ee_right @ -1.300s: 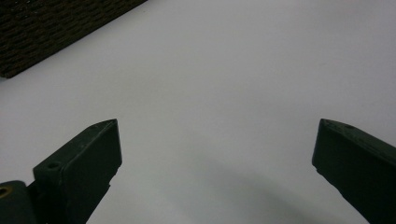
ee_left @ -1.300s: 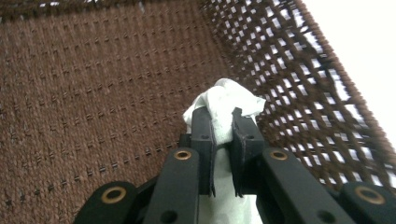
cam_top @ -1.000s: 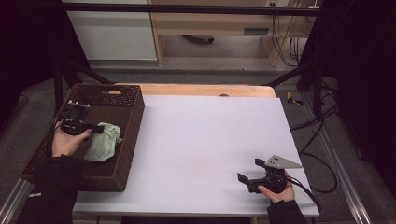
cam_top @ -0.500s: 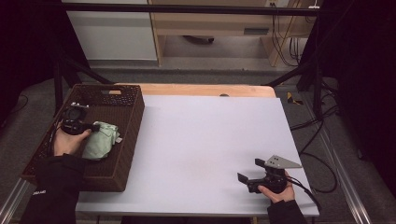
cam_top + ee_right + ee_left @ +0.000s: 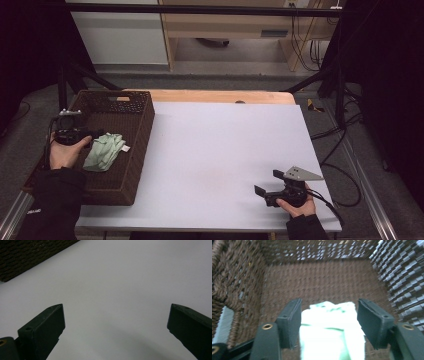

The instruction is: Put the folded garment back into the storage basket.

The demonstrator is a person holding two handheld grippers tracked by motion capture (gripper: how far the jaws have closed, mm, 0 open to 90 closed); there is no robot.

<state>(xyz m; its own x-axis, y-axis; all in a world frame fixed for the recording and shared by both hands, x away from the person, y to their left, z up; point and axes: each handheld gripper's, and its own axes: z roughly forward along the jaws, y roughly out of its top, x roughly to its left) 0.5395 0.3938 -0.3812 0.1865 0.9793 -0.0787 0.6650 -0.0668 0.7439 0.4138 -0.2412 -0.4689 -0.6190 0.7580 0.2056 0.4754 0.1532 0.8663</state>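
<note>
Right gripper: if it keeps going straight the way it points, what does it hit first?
Probably nothing soon. The right gripper, jaws open, points across the bare white tabletop toward the brown wicker basket. That basket's side wall looks like the first thing in line, though depth is hard to judge.

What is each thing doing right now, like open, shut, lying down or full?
Left gripper: jaws just opened, apart around the cloth, not pressing it.
Green cloth: crumpled, lying in the basket.
Basket: upright, holding the cloth.
Right gripper: jaws open, nothing between them, low over the table.
</note>
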